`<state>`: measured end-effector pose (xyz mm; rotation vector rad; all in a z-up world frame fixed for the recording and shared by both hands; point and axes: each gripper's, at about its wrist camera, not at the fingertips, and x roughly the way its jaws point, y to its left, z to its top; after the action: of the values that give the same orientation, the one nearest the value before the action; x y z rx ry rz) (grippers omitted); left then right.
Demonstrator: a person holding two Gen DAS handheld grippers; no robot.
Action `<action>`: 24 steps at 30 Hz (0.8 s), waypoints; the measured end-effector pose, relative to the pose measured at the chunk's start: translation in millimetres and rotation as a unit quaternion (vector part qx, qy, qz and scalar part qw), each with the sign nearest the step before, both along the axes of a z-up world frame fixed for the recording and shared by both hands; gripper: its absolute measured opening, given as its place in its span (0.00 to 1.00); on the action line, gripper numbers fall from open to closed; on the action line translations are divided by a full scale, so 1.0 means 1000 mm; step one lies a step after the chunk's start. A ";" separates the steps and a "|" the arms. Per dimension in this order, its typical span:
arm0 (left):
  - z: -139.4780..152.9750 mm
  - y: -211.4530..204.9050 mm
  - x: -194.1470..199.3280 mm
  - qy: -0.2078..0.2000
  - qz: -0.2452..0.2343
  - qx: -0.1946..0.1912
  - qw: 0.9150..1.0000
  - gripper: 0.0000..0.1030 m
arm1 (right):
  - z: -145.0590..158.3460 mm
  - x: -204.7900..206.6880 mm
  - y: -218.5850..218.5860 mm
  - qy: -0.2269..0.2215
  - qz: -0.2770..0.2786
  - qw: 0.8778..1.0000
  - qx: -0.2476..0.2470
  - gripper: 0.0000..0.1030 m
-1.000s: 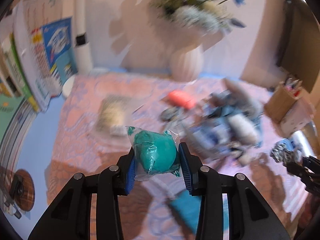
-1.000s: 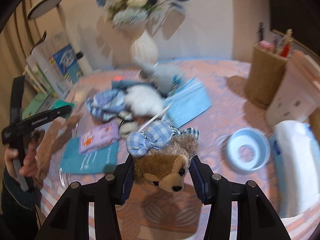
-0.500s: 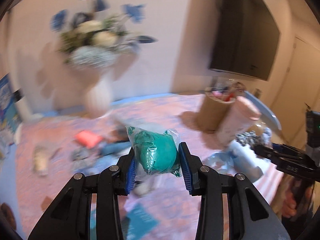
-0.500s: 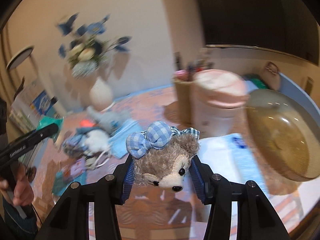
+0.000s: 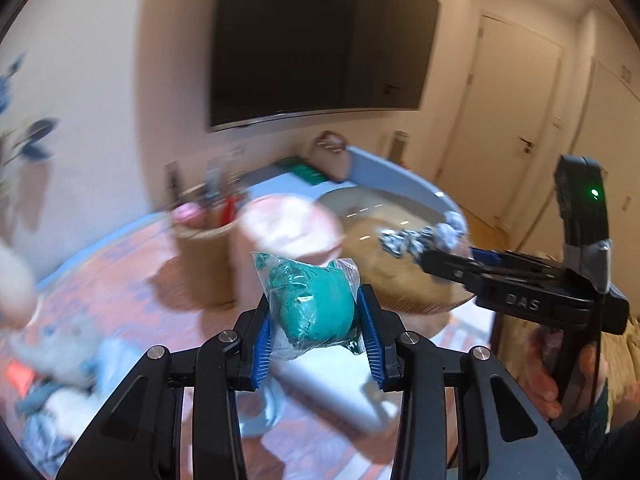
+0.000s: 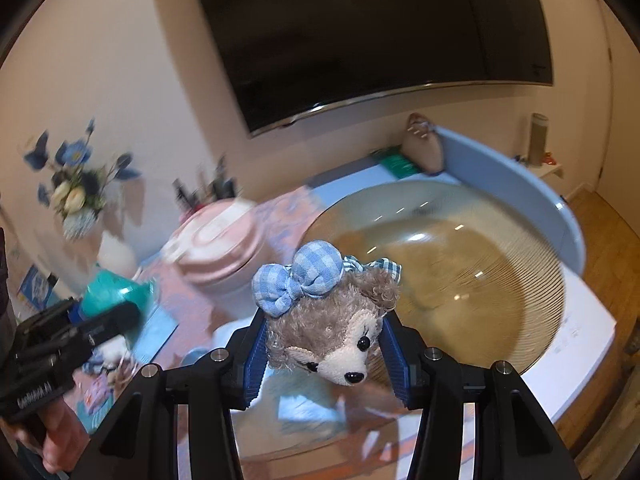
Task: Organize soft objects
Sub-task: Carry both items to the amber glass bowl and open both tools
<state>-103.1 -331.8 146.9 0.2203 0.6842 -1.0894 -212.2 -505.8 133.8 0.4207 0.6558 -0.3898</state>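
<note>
My left gripper (image 5: pixel 316 340) is shut on a teal soft ball in a clear plastic bag (image 5: pixel 314 304), held in the air over the table. My right gripper (image 6: pixel 326 354) is shut on a small brown plush bear with a blue checked bow (image 6: pixel 328 316), held in front of a large round glass bowl (image 6: pixel 460 276). The right gripper shows at the right of the left wrist view (image 5: pixel 448 260), with the bow (image 5: pixel 420 236) over the bowl (image 5: pixel 384 256). The left gripper and teal ball (image 6: pixel 112 292) show at the left of the right wrist view.
A pink lidded container (image 6: pixel 220 248) stands left of the bowl, with a brown pen holder (image 5: pixel 204 256) behind it. A flower vase (image 6: pixel 116 252) is further left. Several soft items and a teal pouch lie on the patterned cloth (image 5: pixel 104 280) at the left. A dark screen (image 6: pixel 380 32) hangs on the wall.
Both grippers have swung to the right, away from the pile of soft items and toward the glass bowl. Each keeps its hold on its item.
</note>
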 end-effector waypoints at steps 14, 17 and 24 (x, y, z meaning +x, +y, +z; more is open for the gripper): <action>-0.008 -0.109 0.001 0.026 -0.048 0.013 0.998 0.35 | -0.011 0.004 -0.091 0.026 -0.105 0.993 0.035 0.49; -0.011 -0.121 -0.003 0.022 -0.052 0.015 0.998 0.38 | -0.017 0.003 -0.098 0.024 -0.106 0.992 0.058 0.57; -0.010 -0.122 -0.005 0.026 -0.052 0.011 0.998 0.71 | -0.018 -0.013 -0.107 0.008 -0.117 0.990 0.079 0.67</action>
<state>-108.4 -453.8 136.6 0.2500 0.7375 -1.1897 -224.8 -612.5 115.3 0.6499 0.6564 -0.5656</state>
